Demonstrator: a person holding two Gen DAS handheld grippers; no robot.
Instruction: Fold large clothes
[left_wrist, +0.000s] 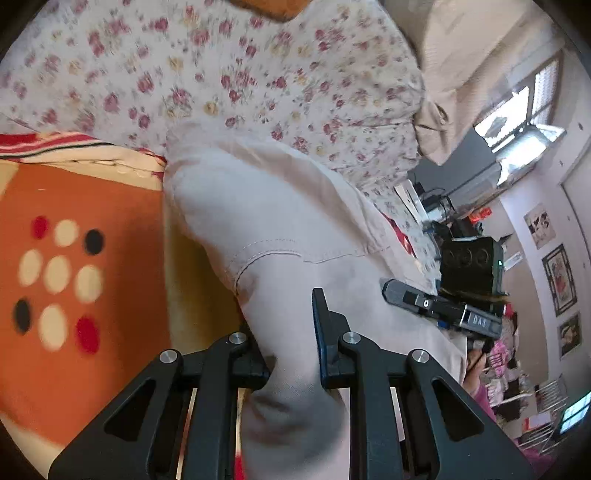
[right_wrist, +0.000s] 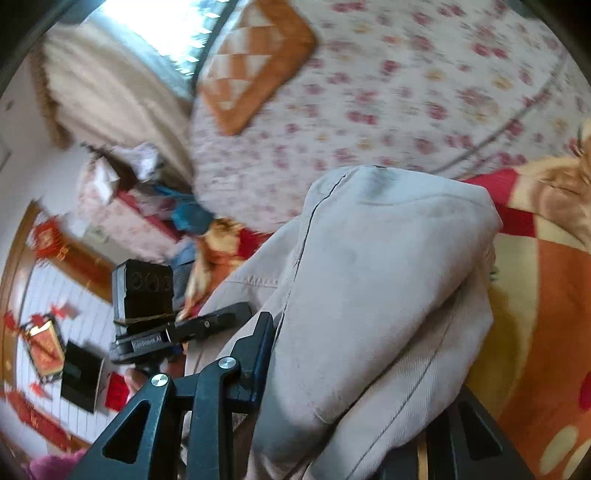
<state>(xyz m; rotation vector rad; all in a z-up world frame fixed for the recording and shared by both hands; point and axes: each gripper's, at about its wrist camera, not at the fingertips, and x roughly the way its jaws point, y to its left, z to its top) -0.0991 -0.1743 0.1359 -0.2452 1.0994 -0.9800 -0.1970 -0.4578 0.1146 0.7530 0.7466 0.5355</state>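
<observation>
Draping over the right gripper, pale trousers hide one finger; left gripper pinches them too.

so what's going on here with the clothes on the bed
A person holding a gripper in each hand is folding a pale beige cotton garment on a bed with a floral sheet and an orange dotted blanket. The left gripper and the right gripper each have their jaws clamped on a bunch of the fabric, holding it above the bedding.

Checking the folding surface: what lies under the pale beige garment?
Under the pale beige garment lie an orange dotted blanket and a floral bedsheet. Whatever sits directly beneath its folds is covered.
</observation>
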